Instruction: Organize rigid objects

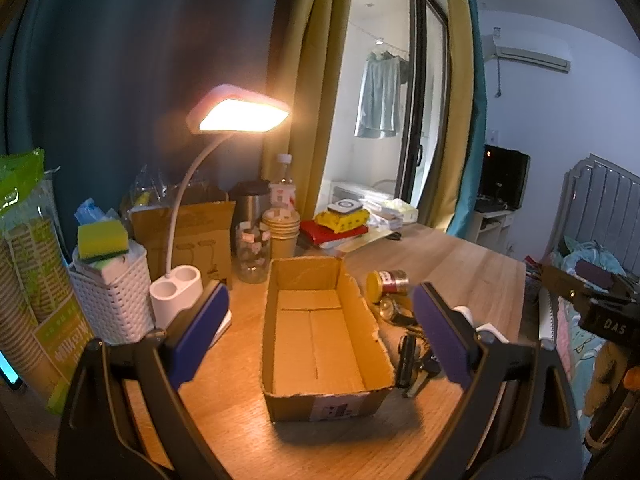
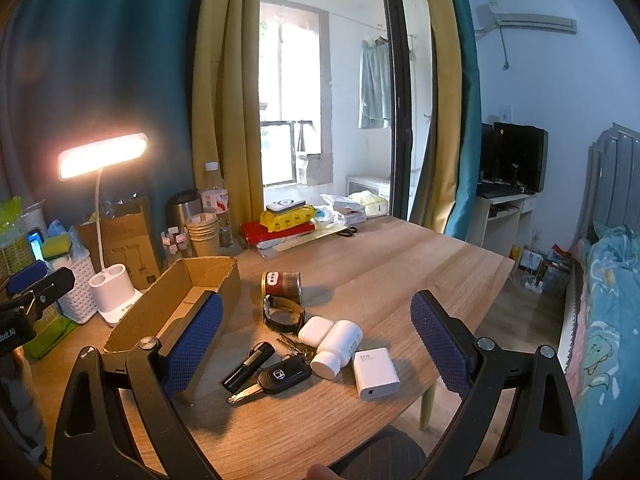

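Behind the cardboard box (image 1: 320, 336), keys (image 1: 420, 372) half hidden.

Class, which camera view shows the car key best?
The right wrist view: the car key lies whole and unobstructed on the table, logo and blade visible. In the left wrist view only a dark sliver shows beside the box, partly hidden.

Brown box (image 1: 320, 332); white charger (image 2: 376, 374), bottle (image 2: 337, 348); black torch (image 2: 249, 366), key (image 2: 280, 378); wood-grain surface (image 2: 380, 272).
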### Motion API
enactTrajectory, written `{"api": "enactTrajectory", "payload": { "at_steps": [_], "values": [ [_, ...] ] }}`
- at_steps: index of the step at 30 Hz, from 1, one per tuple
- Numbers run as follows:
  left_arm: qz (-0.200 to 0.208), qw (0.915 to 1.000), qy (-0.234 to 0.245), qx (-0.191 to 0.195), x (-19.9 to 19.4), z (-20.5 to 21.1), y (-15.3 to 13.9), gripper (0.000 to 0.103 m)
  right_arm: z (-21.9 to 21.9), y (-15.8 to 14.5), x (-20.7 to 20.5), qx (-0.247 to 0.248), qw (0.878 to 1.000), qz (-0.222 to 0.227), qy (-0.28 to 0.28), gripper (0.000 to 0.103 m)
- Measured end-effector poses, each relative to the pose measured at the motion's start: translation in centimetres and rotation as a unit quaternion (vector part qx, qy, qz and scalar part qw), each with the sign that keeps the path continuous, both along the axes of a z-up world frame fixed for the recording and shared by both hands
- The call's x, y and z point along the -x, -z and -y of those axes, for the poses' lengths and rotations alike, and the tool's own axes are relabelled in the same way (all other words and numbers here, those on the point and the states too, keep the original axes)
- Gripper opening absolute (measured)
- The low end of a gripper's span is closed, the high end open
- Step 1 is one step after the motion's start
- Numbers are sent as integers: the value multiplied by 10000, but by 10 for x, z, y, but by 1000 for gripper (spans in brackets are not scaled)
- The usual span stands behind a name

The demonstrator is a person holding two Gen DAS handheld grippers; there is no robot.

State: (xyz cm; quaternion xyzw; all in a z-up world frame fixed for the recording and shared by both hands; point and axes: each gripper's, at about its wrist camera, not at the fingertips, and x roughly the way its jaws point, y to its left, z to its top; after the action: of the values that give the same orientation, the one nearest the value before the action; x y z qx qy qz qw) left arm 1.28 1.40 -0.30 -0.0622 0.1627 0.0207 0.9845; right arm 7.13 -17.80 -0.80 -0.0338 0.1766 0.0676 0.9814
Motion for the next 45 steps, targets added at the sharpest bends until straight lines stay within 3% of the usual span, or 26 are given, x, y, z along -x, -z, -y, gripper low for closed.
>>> {"api": "enactTrajectory", "payload": {
  "at_steps": [11,18,24,29,38,39,40,45],
  "values": [
    [-471,9987,-182,95,-29,-14,28,94,5,21,-26,50,9995,-317,68,97],
    [-1157,9925,-314,244,-66,-35,69,93,19,49,-55,129,9971,-693,290,97],
    [-1489,9875,-399,321,-86,-48,91,87,27,72,-76,141,9939,-1014,411,97],
    [-1780,9826,-359,397,-103,-54,106,72,27,89,-89,213,9910,-1245,440,97],
    [-2166,9746,-182,534,-112,-55,125,35,42,112,-104,248,9861,-1531,593,97],
    [-2149,9750,-145,540,-112,-53,125,29,43,114,-107,247,9856,-1554,614,97],
    [-2117,9759,-97,523,-111,-52,125,13,44,115,-108,252,9853,-1572,628,97],
    [-2089,9769,8,453,-108,-46,123,5,52,121,-112,241,9837,-1653,668,97]
  ]
}}
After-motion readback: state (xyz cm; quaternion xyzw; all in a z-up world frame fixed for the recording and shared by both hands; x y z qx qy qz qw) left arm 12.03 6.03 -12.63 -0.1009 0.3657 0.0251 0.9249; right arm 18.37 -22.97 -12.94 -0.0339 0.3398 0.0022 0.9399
